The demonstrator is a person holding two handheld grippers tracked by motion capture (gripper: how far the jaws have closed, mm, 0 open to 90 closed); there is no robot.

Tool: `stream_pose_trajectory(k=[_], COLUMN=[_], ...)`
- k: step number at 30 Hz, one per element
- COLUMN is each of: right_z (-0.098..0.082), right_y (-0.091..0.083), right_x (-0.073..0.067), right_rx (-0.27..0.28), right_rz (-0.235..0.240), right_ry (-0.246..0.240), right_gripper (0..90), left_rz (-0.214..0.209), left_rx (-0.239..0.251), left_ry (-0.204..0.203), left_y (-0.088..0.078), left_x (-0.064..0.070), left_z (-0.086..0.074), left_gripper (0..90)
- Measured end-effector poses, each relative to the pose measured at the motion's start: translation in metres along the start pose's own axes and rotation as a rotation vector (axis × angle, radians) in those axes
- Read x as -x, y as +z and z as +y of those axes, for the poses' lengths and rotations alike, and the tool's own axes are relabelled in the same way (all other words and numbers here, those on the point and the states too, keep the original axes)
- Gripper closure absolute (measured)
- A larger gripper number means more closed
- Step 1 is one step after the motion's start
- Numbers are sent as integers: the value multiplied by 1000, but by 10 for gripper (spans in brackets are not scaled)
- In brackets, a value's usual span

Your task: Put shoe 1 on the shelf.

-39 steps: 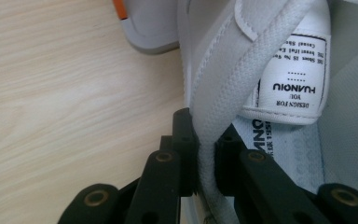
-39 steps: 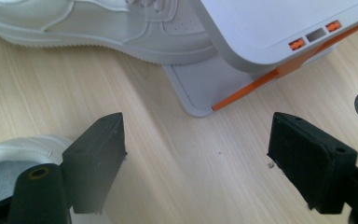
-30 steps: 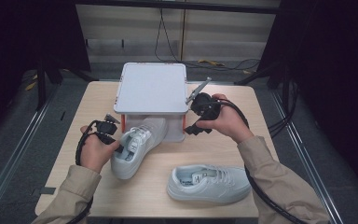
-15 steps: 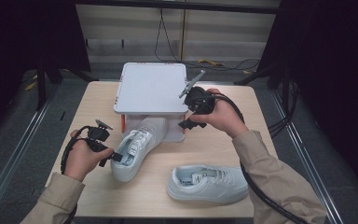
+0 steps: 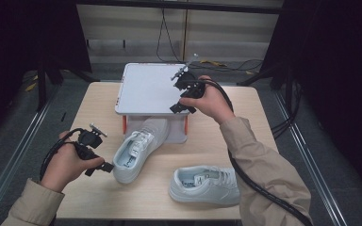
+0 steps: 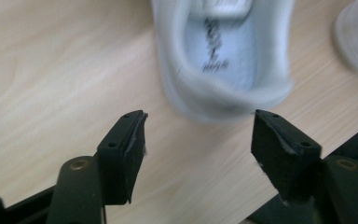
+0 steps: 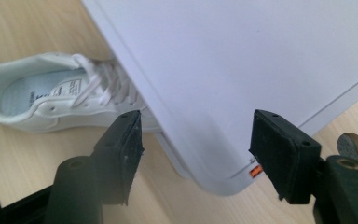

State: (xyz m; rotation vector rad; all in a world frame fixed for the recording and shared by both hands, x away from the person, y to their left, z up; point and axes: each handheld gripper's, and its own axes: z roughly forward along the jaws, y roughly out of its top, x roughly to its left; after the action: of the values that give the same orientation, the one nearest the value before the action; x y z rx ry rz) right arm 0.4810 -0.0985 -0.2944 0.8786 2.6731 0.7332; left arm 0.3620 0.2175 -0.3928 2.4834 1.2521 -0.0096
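On the desk [image 5: 264, 141], one white sneaker [image 5: 136, 148] lies toe-first under the white stand [image 5: 146, 89]; light, soft-sided, best pinched at the firm heel collar. Left hand-held gripper [image 5: 106, 166] has just opened, empty; right hand-held gripper [image 5: 181, 99], narrowing, holds nothing.

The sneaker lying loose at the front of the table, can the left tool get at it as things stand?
Probably yes: that sneaker lies in the open, and the left tool is open and holds nothing. The other sneaker sits between, so it would reach past it.

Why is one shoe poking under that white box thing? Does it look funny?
A bit. One white sneaker lies slanted, its toe tucked under the raised white stand, heel sticking out. The other sneaker lies flat in the open on the table. Nothing looks spilled or broken.
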Motion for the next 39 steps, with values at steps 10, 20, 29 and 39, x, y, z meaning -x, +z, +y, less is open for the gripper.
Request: stream_pose_trajectory(k=[10,20,29,39], right_z=[2,-1,0,-1], right_y=[25,27,28,28], right_x=[12,16,16,16], right_rx=[-7,-4,0,1], right_rz=[-16,2,10,11], right_ry=[90,108,102,104], right_gripper=[385,390,391,390], left_rz=[-79,-65,-96,-96], left_rx=[27,-10,115,86], left_ry=[22,-4,31,118], left_y=[42,51,51,51], left_x=[8,28,43,47], left_z=[-12,2,33,49], left_gripper=[361,393,413,357])
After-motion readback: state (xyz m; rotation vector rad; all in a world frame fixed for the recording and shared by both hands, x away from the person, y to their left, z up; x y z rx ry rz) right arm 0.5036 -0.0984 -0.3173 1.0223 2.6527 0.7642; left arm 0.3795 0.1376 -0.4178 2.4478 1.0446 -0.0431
